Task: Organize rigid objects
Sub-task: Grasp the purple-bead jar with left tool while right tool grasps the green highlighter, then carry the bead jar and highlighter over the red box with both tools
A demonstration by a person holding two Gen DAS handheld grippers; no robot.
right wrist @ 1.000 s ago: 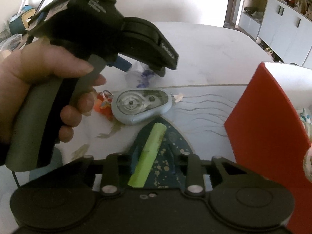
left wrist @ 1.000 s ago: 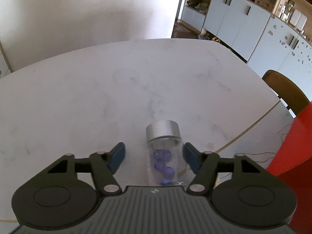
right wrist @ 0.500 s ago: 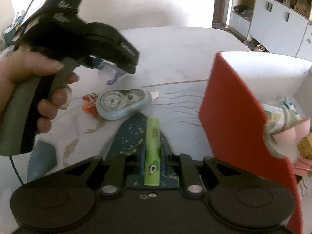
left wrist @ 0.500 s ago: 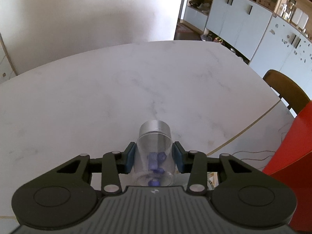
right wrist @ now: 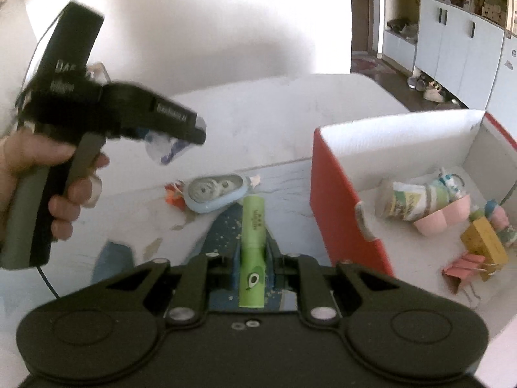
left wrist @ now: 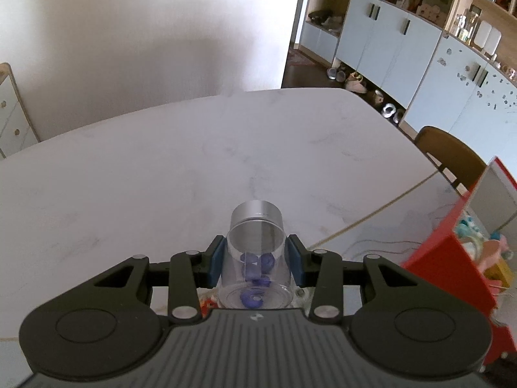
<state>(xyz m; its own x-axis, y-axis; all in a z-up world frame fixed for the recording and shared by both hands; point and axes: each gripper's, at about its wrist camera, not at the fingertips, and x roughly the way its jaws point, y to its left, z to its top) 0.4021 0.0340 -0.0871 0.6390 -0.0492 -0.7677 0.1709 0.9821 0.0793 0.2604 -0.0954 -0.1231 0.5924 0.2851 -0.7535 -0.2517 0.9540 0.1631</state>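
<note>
item 1: my left claw (left wrist: 255,258) clenched on clear jar (left wrist: 255,268), silver lid pointing away. item 2: my right claw (right wrist: 252,258) clenched on green tube (right wrist: 253,245), long axis pointing fwd.

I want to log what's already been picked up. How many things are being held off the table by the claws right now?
2. A clear jar with a silver lid, blue bits inside, sits clamped in the left claw. A green tube is pinched in the right claw.
</note>
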